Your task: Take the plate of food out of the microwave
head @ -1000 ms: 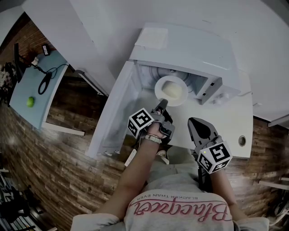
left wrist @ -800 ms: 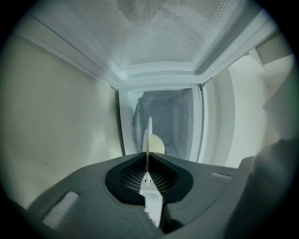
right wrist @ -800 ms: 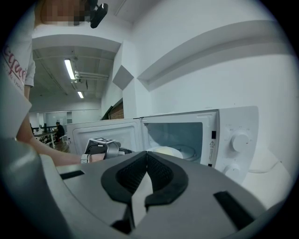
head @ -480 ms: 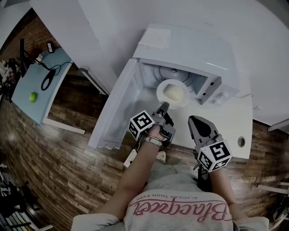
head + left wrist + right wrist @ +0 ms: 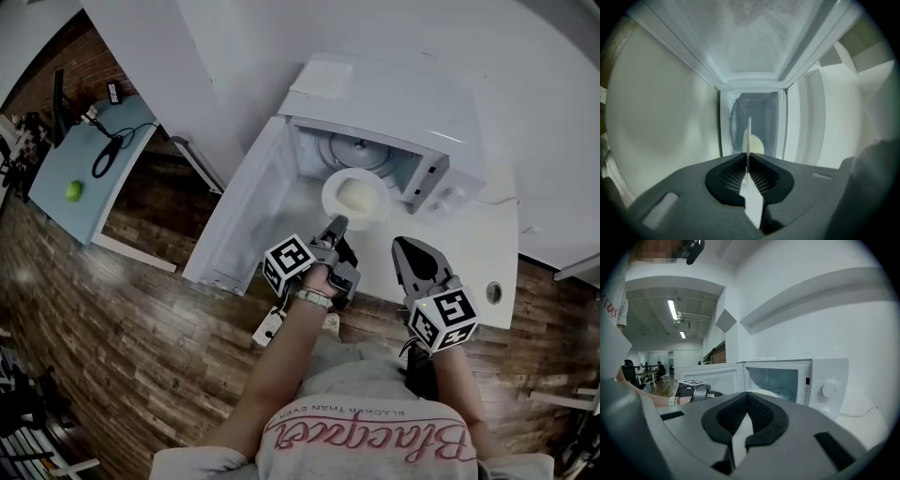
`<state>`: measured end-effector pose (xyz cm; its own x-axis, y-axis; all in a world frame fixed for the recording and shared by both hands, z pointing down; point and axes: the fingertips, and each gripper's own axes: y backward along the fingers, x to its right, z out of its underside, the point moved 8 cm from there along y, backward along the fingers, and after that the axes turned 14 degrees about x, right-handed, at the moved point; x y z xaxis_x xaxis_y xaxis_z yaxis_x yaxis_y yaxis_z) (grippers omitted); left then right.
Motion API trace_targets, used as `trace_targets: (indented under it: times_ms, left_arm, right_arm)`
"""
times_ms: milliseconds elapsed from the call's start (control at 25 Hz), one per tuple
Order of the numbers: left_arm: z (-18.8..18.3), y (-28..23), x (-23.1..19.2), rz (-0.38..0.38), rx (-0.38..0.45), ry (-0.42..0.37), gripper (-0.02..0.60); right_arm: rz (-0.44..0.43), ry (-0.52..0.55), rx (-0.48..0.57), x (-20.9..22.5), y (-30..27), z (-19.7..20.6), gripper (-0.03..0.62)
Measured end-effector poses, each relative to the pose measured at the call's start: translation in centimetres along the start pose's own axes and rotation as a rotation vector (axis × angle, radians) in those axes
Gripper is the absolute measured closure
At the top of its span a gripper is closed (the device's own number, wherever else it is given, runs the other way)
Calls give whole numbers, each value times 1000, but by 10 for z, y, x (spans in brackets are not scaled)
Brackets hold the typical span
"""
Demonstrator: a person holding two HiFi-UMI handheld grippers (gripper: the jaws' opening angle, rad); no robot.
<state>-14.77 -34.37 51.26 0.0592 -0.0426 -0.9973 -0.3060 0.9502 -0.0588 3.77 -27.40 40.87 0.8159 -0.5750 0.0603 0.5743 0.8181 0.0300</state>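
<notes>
The white microwave (image 5: pixel 394 103) stands open, its door (image 5: pixel 246 216) swung out to the left. A white plate (image 5: pixel 356 199) with pale yellow food sits at the mouth of the cavity, partly over the counter. My left gripper (image 5: pixel 337 223) is shut on the plate's near rim. In the left gripper view (image 5: pixel 748 164) the plate (image 5: pixel 749 136) shows edge-on between the pads, with the food (image 5: pixel 757 145) beyond. My right gripper (image 5: pixel 401 246) hovers shut and empty to the right, off the plate. In the right gripper view (image 5: pixel 747 397) the microwave (image 5: pixel 787 376) lies ahead.
The microwave sits on a white counter (image 5: pixel 469 272) against a white wall. The open door juts out left of my left arm. A light blue table (image 5: pixel 84 178) with a green ball (image 5: pixel 73 190) and a cable stands far left on the wooden floor.
My left gripper has drawn back toward me with the plate, which now stands further out of the cavity. The right gripper has shifted slightly and stays shut.
</notes>
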Motion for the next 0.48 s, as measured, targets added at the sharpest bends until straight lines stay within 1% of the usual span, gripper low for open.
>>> trace_targets:
  times_ms: [480]
  left_arm:
    - [13,50,27,31,17,-30,565]
  right_arm:
    - [-13,-30,38,-15,30,-19,583]
